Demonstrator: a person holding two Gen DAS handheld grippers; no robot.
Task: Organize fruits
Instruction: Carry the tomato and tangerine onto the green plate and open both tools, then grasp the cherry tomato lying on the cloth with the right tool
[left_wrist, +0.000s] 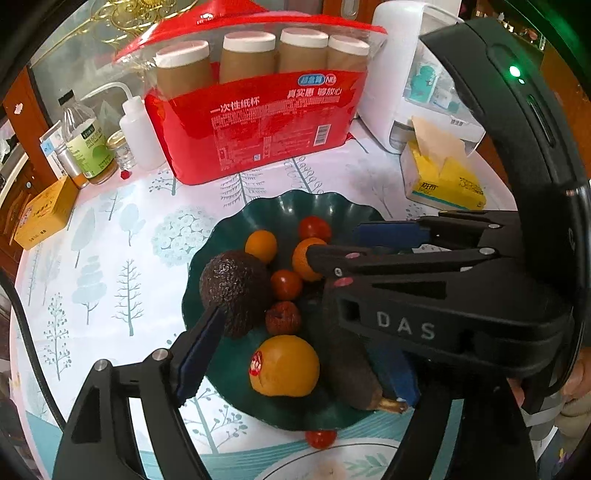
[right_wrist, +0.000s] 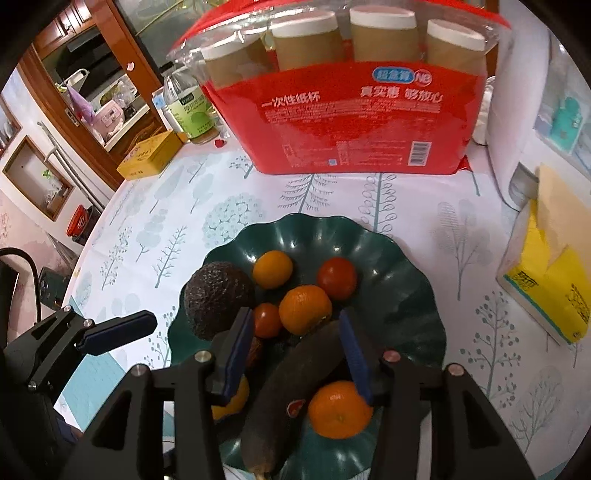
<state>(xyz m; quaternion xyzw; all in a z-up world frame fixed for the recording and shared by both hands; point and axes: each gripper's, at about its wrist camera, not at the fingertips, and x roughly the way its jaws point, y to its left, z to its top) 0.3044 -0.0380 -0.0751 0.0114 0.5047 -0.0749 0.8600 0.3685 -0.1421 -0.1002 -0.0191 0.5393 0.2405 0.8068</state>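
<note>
A dark green scalloped plate (left_wrist: 332, 206) (right_wrist: 406, 266) holds an avocado (left_wrist: 234, 291) (right_wrist: 218, 302), a blackened banana (left_wrist: 354, 373) (right_wrist: 295, 376), a stickered orange (left_wrist: 284, 365), mandarins (right_wrist: 304, 309) (right_wrist: 340, 410), cherry tomatoes (left_wrist: 286, 284) (right_wrist: 337, 277) and a red date (left_wrist: 282, 317). One tomato (left_wrist: 320, 438) lies off the plate at its near rim. My left gripper (left_wrist: 295, 343) hangs open over the orange, gripping nothing. My right gripper (right_wrist: 295, 317) is open above the banana, its blue pads (right_wrist: 240, 350) on either side without pressing it.
A red pack of paper cups (left_wrist: 258, 122) stands behind the plate. A yellow tissue box (left_wrist: 443, 181) and a white appliance (left_wrist: 399, 74) are at the right. Bottles (left_wrist: 86, 147) and a yellow box (left_wrist: 44, 214) line the left edge. A pale plate (left_wrist: 332, 465) sits nearest.
</note>
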